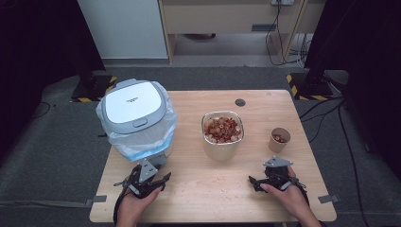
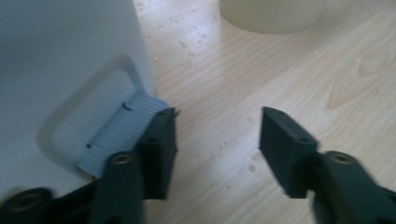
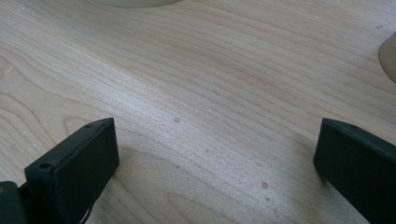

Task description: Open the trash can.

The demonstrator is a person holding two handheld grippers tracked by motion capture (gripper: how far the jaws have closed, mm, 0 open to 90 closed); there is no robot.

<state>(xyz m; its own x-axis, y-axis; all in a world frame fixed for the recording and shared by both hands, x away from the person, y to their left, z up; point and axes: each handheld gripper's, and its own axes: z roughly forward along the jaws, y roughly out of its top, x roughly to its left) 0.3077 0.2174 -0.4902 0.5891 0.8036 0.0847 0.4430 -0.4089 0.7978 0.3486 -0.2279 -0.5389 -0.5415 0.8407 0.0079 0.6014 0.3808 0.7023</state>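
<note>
Landmark: food container (image 1: pixel 222 134), cream-coloured, square with rounded corners, standing near the middle of the wooden table (image 1: pixel 189 189); filled with mixed reddish and pale pieces.
Left gripper (image 1: pixel 150 182): held in the person's left hand (image 1: pixel 137 204), near the table's front edge, forward-left of the food container as the high view shows it; jaws spread, nothing between them. In the left gripper view (image 2: pixel 217 135) the gap shows bare wood only.
Left jaw contact: one jaw sits just beside the grey ribbed pedal (image 2: pixel 122 133) at the foot of the bin; whether it touches cannot be told.
Bin (image 1: pixel 135 113): white pedal bin with a grey-rimmed lid, shut, lined with a pale blue plastic bag (image 1: pixel 142 142) bunched around its rim; stands left of the food container, apart from it, at the table's left edge.
Right gripper (image 1: pixel 257 182): held in the person's right hand (image 1: pixel 288 196), forward-right of the food container, near the front edge; jaws wide apart, empty. The right gripper view (image 3: pixel 215 154) shows plain wood grain between them.
Paper cup (image 1: pixel 279 139): small, brown, upright, right of the food container and well apart from it; some dark reddish bits inside, too small to identify.
Table surface: small pale specks scattered on the wood between the bin and the food container (image 2: pixel 273 14).
</note>
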